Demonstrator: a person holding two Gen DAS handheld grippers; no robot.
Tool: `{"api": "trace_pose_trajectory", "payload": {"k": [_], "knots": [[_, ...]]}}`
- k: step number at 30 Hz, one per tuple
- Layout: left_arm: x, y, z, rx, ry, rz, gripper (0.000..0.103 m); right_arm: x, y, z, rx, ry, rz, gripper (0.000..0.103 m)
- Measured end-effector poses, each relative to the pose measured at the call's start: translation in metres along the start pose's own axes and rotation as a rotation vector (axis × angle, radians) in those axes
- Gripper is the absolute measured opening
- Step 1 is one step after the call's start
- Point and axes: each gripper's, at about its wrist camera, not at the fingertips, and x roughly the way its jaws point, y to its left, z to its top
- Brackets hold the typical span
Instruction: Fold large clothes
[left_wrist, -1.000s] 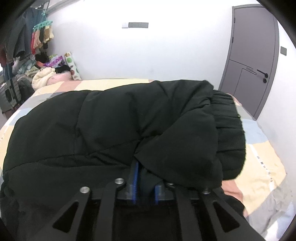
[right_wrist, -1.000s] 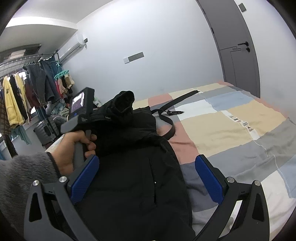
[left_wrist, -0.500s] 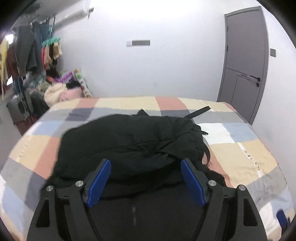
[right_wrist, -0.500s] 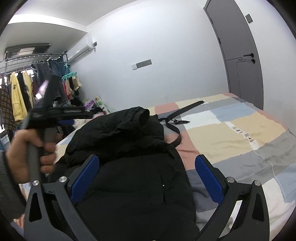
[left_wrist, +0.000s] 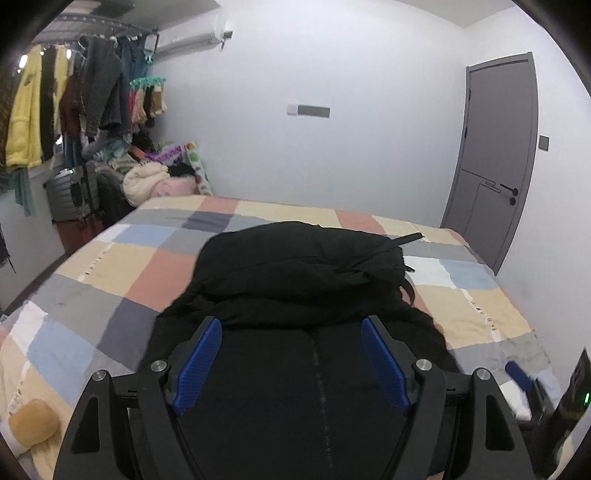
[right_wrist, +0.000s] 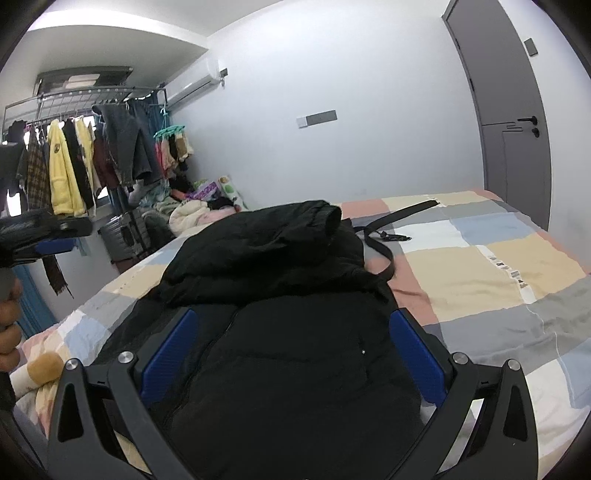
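Across a bed (left_wrist: 110, 266) covered in a patchwork quilt of grey, peach, blue and cream squares lies a black padded jacket (left_wrist: 295, 266), the garment being folded. It sits in the middle of the mattress, its far half doubled back on itself into a thick, puffy hump, its near half spread flat toward the cameras with a zip line running down the centre. A black strap or belt (right_wrist: 388, 221) curls on the quilt just beside the hump's right edge, partly tucked under it. A clothes rail (right_wrist: 74, 158) crowded with hanging garments stands in the far left corner.

Both tools hover over the near part of the jacket. The left gripper (left_wrist: 291, 365) has its blue fingers spread wide with nothing between them; the right gripper (right_wrist: 291, 354) likewise stands wide and empty.

The risk, as I judge it: the padded fold (springy with trapped air) may slump open unpressed, and the strap could snag in the next fold.
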Motion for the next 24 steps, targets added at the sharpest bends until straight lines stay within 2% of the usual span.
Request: {"api": "trace_pose_trajectory", "payload": {"k": [6, 12, 14, 17, 20, 22, 24], "knots": [[0.009, 0.035, -0.03, 0.011, -0.052, 0.005, 0.077, 0.021, 0.014, 0.002, 0.015, 0.039, -0.021, 0.103], [0.043, 0.072, -0.044, -0.01, -0.04, 0.003, 0.077, 0.058, 0.034, 0.026, -0.002, 0.048, -0.053, 0.103], [0.06, 0.084, -0.04, -0.028, -0.022, -0.037, 0.077, 0.08, 0.041, 0.038, -0.04, 0.057, -0.083, 0.103], [0.085, 0.097, -0.027, -0.033, -0.024, -0.016, 0.077, 0.114, 0.047, 0.056, -0.069, 0.057, -0.096, 0.103], [0.123, 0.105, -0.002, -0.03, -0.005, -0.029, 0.077, 0.151, 0.049, 0.076, -0.053, 0.056, -0.092, 0.103], [0.15, 0.105, 0.013, -0.033, 0.009, -0.059, 0.077, 0.175, 0.05, 0.087, -0.044, 0.06, -0.091, 0.1], [0.183, 0.1, 0.028, -0.032, 0.027, -0.095, 0.077, 0.209, 0.055, 0.102, -0.073, 0.072, -0.106, 0.093]]}}
